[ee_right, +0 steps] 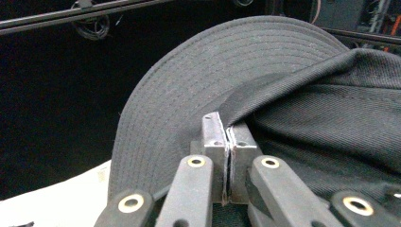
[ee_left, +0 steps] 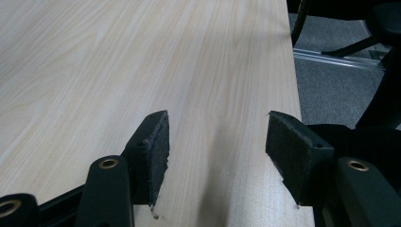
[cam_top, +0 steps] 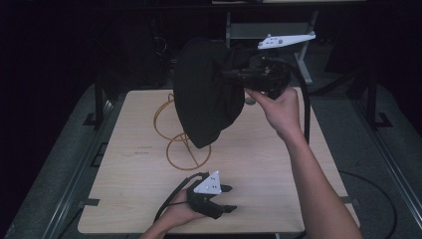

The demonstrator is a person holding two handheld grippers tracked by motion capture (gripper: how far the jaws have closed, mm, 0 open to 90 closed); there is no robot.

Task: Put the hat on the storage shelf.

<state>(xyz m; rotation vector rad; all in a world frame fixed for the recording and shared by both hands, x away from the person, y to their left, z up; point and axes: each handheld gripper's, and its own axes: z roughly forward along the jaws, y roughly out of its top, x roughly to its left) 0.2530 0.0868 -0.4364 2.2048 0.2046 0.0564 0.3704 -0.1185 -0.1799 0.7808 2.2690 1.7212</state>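
Black fabric baseball cap (cam_top: 206, 94) hangs in the air above the far half of the light wood-grain tabletop (cam_top: 259, 169), held up by the right gripper (cam_top: 234, 77) at about 12 o'clock of the high view. Right hand (cam_top: 278, 107) grips the tool body from below, grey three-cornered plate on top. In the right gripper view the jaws are fully closed, pads pressed together on a fold of the cap's black cloth (ee_right: 326, 118); the stitched brim (ee_right: 189, 104) curves up and away behind the pinch, toward 11 o'clock. Cap crown droops down and toward 7 o'clock from the grip in the high view, its lower edge just over a gold wire stand (cam_top: 186, 144). That stand, thin loops of yellow metal, sits on the tabletop around 10 o'clock of centre, partly hidden behind the cap; whether cap and wire touch I cannot tell.

Left gripper (cam_top: 226, 198) sits low at 6 o'clock, near the close edge of the tabletop, left hand (cam_top: 176, 211) around it, cable trailing back. Its jaws stand apart, moderately wide, nothing between them; in the left gripper view the two black pads (ee_left: 158, 146) frame bare wood (ee_left: 142, 56). Well apart from the cap.
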